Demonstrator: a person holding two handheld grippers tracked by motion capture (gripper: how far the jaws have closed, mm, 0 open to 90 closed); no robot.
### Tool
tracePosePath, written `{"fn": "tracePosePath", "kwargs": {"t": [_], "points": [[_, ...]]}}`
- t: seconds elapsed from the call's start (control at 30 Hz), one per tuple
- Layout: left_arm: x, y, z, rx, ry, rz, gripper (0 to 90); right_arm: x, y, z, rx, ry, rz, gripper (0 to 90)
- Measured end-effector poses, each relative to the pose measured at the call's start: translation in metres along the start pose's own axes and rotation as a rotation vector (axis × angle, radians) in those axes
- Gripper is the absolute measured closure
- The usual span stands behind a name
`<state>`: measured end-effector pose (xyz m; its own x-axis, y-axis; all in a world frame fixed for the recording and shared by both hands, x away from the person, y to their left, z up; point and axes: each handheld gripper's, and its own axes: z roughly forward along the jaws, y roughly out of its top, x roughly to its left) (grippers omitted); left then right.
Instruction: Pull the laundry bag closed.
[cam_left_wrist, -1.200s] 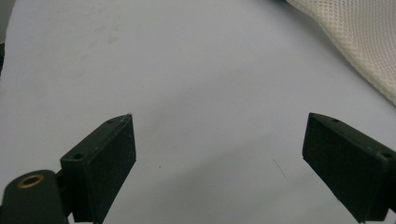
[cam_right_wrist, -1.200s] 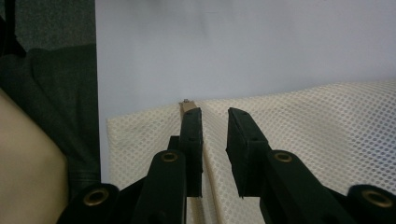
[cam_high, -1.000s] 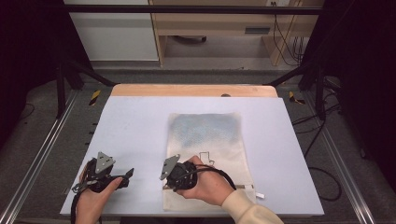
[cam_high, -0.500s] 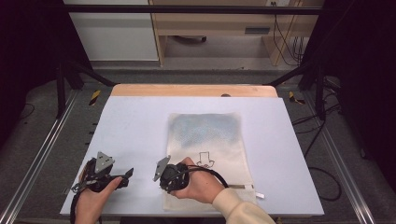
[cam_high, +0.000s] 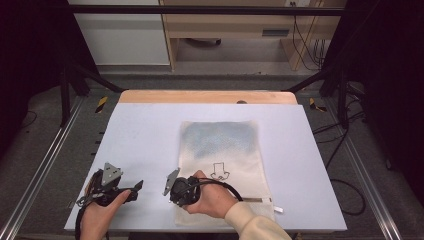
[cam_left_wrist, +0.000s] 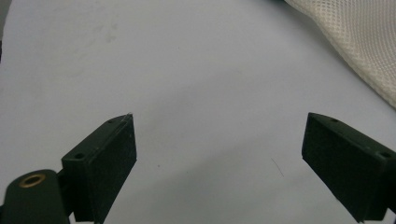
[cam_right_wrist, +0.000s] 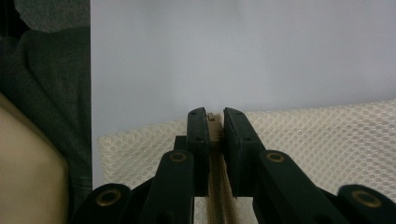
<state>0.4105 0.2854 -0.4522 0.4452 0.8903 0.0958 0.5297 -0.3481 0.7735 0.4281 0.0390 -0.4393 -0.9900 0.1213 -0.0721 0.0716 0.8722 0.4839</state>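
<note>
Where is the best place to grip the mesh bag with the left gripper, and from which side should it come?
Probably the bag's near left corner, reached from its left. The bag lies flat, so only an edge offers a pinch. The left gripper is open beside that edge, while the right gripper is shut on the zipper.

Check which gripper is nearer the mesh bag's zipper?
Right. The right gripper has its jaws shut on the zipper at the mesh bag's near edge. The left gripper sits open over bare table, left of the bag.

Even overhead light brightens the white table (cam_high: 150, 130); its surroundings lie dark, and the gripper views look soft and hazy.
</note>
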Motion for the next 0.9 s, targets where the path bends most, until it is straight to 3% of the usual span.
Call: {"fn": "tracePosePath", "kwargs": {"t": [0.27, 0.57, 0.63, 0.73, 0.77, 0.8, 0.83, 0.9], "points": [[-0.012, -0.003, -0.013, 0.003, -0.062, 0.022, 12.2, -0.002, 0.0, -0.013, -0.023, 0.011, 0.021, 81.5], [-0.04, -0.005, -0.014, 0.026, -0.244, 0.034, 16.8, -0.003, 0.003, -0.025, -0.044, 0.003, 0.025, 81.7], [-0.048, -0.006, -0.013, 0.023, -0.299, 0.009, 16.8, -0.003, 0.003, -0.025, -0.047, 0.001, 0.025, 81.8], [-0.051, -0.006, -0.011, 0.023, -0.333, -0.011, 17.1, -0.003, 0.003, -0.025, -0.052, -0.004, 0.023, 81.7], [-0.055, -0.007, -0.009, 0.016, -0.399, -0.055, 17.1, -0.003, 0.003, -0.025, -0.052, -0.004, 0.025, 81.8], [-0.055, -0.007, -0.009, 0.016, -0.399, -0.055, 17.4, -0.003, 0.003, -0.025, -0.052, -0.004, 0.025, 81.8], [-0.058, -0.007, -0.007, 0.016, -0.441, -0.075, 18.1, -0.003, 0.003, -0.024, -0.054, 0.0, 0.024, 81.8], [-0.062, -0.007, -0.004, 0.021, -0.437, -0.058, 18.2, -0.003, 0.003, -0.024, -0.055, -0.001, 0.027, 81.8]]}}
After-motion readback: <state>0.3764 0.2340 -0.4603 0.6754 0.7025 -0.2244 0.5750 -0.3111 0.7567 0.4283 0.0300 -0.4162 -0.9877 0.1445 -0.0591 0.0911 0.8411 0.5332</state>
